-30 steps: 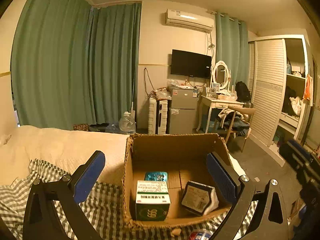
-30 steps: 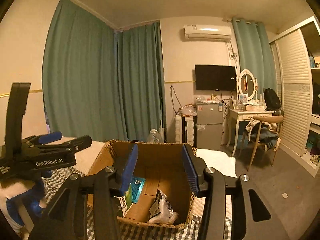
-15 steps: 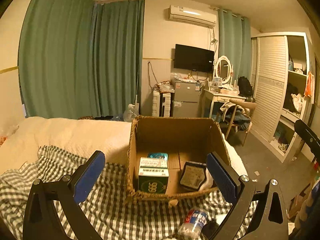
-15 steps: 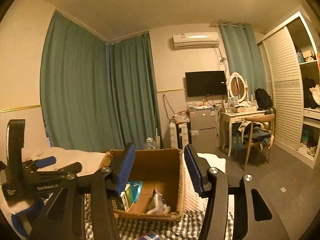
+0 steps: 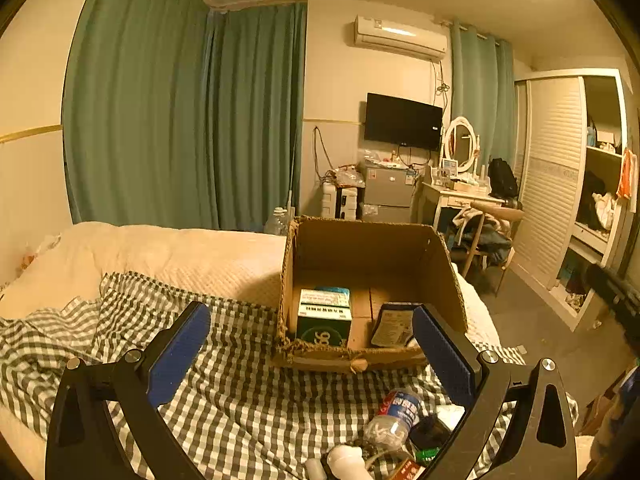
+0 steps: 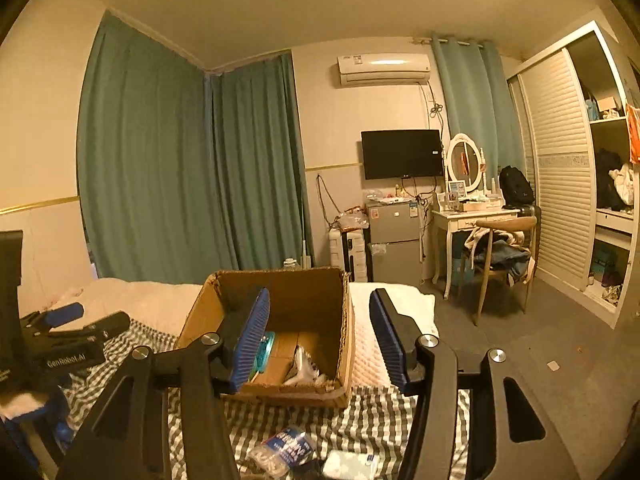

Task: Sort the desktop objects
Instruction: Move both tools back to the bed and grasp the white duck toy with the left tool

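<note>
An open cardboard box (image 5: 376, 248) stands on the bed. Inside it are a green-and-white carton (image 5: 324, 320), a dark pouch (image 5: 394, 322) and a teal item (image 6: 266, 350). My left gripper (image 5: 312, 354) is open wide over the checked cloth (image 5: 240, 380), short of the box, with nothing between its blue pads. My right gripper (image 6: 322, 344) hovers in front of the box (image 6: 312, 292); its jaws are opening and are empty. A crushed plastic bottle (image 5: 394, 416) lies on the cloth just below both grippers, also seen as the bottle (image 6: 286, 450) in the right wrist view.
Small loose items, among them a white round thing (image 5: 346, 458) and a white packet (image 6: 348, 464), lie by the bottle. A cream quilt (image 5: 168, 252) covers the far bed. Beyond are green curtains, a small fridge (image 6: 394, 236), a dressing table and chair (image 6: 496, 256), and a wardrobe.
Both grippers have drawn back from the box, which now looks smaller and farther. The bottle and loose items have come into view below. The right jaws have widened.
</note>
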`<state>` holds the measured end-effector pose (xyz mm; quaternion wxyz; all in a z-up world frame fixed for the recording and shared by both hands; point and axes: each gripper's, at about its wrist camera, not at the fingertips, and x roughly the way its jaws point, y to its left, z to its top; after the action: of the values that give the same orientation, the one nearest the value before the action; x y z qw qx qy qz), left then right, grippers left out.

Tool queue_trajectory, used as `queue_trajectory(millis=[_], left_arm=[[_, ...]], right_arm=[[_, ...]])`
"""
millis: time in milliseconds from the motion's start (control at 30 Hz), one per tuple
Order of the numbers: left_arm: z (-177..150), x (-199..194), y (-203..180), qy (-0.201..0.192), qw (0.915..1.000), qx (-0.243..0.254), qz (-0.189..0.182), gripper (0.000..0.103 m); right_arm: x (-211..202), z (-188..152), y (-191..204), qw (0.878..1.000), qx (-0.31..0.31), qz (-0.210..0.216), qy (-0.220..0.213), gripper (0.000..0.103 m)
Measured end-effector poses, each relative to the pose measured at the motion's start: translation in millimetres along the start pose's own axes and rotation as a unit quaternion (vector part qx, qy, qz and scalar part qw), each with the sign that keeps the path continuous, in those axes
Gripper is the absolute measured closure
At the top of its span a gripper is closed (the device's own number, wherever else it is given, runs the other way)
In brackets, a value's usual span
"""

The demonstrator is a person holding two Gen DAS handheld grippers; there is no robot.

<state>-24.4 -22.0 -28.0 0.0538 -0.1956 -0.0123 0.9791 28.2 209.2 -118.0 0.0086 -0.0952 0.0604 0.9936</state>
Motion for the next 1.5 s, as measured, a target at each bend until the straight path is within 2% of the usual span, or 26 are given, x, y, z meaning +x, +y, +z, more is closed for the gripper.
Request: queue_trajectory(millis=[267, 400, 600, 833, 900, 1200, 1367, 1500], left_arm=[[-34, 8, 13, 0.054, 0.9985, 0.007, 0.005, 0.0], [-57, 19, 13, 0.104, 0.9942, 0.028, 0.008, 0.0], [-86, 27, 11, 0.155, 0.9861, 0.059, 0.0, 0.0], [-127, 33, 6, 0.216, 0.971, 0.1, -0.017, 0.0], [-136, 37, 8, 0.231, 0.9674, 0.102, -0.019, 0.0], [-167, 60, 6, 0.295, 0.9472, 0.118, -0.043, 0.0], [-184, 78, -1, 0.328, 0.9334, 0.14, -0.035, 0.0], [-191, 86, -3, 0.338, 0.9293, 0.141, -0.045, 0.011]], right_arm=[[0, -41, 3, 0.998, -0.009, 0.003, 0.062, 0.047], [4, -58, -1, 0.995, -0.001, 0.015, 0.096, 0.046], [15, -87, -3, 0.99, 0.004, 0.026, 0.142, 0.043], [38, -114, -4, 0.979, 0.016, 0.041, 0.197, 0.039], [47, -124, -2, 0.974, 0.016, 0.046, 0.22, 0.035], [75, -166, 14, 0.955, -0.014, 0.032, 0.294, 0.028], [91, -183, 19, 0.944, -0.026, 0.027, 0.329, 0.025], [103, -195, 22, 0.933, -0.028, 0.024, 0.357, 0.025]])
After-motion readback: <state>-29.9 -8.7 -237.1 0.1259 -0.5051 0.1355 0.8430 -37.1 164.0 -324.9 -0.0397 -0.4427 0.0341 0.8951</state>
